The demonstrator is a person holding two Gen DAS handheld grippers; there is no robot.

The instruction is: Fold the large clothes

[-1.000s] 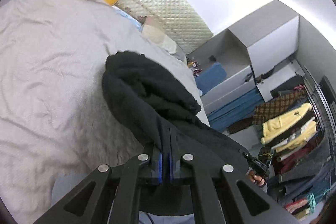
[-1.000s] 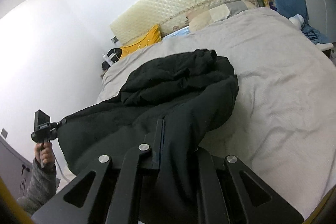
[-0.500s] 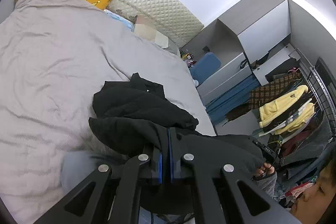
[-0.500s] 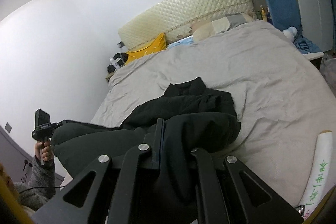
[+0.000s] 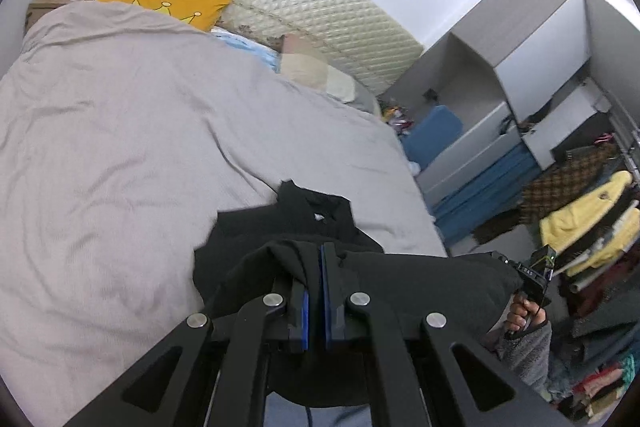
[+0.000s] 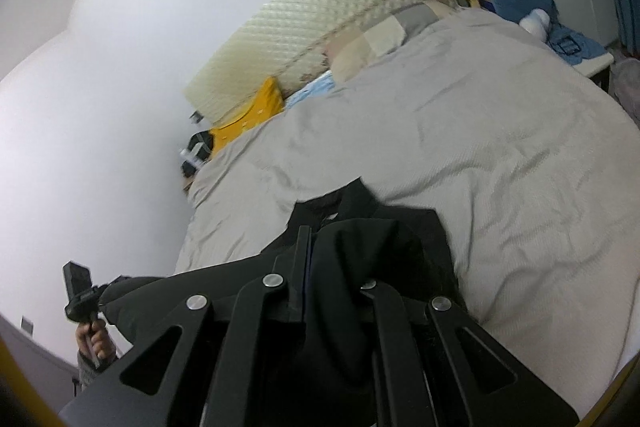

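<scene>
A bedroom holds a wide bed (image 5: 120,155) under a pale grey duvet, with a quilted cream headboard (image 5: 280,7) at its far end. Against the headboard lean a yellow cushion (image 5: 168,3) and, to its right, patchwork pillows (image 6: 384,35). Right of the bed stand grey wardrobes (image 5: 532,39) and a rail of hanging clothes (image 5: 580,219). A black jacket (image 5: 420,279) stretches across the foot of the bed, its collar lying on the duvet toward the headboard. The left gripper (image 5: 315,267) has its blue-padded fingers pressed together on a fold of the jacket. The right gripper (image 6: 320,259) is pinching the jacket too, cloth draped over one finger.
</scene>
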